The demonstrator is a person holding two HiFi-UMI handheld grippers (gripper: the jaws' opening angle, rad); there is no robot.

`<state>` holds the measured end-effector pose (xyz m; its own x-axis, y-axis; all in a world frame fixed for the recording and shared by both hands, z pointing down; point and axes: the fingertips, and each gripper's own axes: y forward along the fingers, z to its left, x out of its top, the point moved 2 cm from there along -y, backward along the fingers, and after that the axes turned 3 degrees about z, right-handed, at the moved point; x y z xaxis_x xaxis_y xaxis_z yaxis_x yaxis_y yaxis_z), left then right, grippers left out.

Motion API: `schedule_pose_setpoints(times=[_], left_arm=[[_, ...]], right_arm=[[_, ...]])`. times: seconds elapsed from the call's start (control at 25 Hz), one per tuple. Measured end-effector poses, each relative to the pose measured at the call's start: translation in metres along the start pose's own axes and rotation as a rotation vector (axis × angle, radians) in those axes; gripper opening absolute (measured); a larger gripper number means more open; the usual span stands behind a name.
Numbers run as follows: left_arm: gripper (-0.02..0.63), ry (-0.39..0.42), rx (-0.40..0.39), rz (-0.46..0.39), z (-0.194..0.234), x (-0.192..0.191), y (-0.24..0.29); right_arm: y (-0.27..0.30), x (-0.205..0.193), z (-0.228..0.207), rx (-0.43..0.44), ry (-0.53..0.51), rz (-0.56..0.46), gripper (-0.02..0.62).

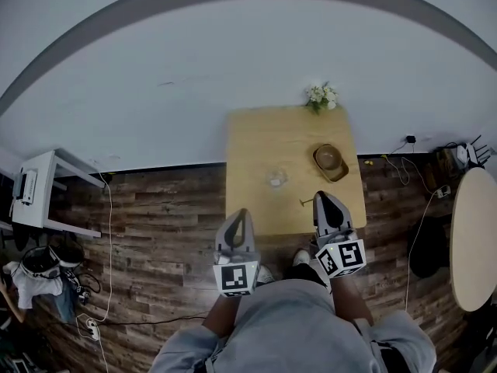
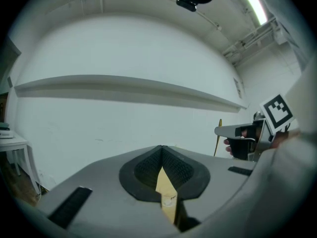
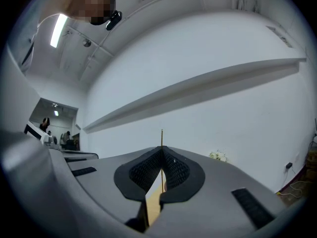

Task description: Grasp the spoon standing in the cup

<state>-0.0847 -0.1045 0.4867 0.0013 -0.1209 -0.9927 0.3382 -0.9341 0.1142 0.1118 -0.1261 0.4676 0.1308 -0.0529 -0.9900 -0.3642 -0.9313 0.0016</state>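
Note:
A small clear cup (image 1: 276,179) stands on the light wooden table (image 1: 256,142), and I see nothing sticking out of it. My right gripper (image 1: 320,196) hovers over the table's near right edge, shut on the thin golden spoon (image 1: 307,202), which pokes out to its left. In the right gripper view the spoon (image 3: 162,139) rises as a fine rod from the closed jaws (image 3: 161,150). The left gripper view shows that spoon (image 2: 218,139) hanging from the right gripper (image 2: 219,131). My left gripper (image 1: 241,214) is shut and empty at the table's near left edge, its tips (image 2: 161,148) meeting.
A brown bowl (image 1: 330,160) sits on the table's right side and a small bunch of white flowers (image 1: 321,95) at its far right corner. A white side table (image 1: 39,189) stands at the left, a round table (image 1: 474,239) at the right. Cables lie on the wooden floor.

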Motion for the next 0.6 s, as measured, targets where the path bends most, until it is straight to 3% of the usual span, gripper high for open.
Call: schedule_pose_setpoints(times=[0.6], left_arm=[[0.002,0.007,0.033,-0.03,-0.029,0.02,0.001]], right_arm=[[-0.017,0.023,-0.008,0.057,-0.008,-0.027,0.0]])
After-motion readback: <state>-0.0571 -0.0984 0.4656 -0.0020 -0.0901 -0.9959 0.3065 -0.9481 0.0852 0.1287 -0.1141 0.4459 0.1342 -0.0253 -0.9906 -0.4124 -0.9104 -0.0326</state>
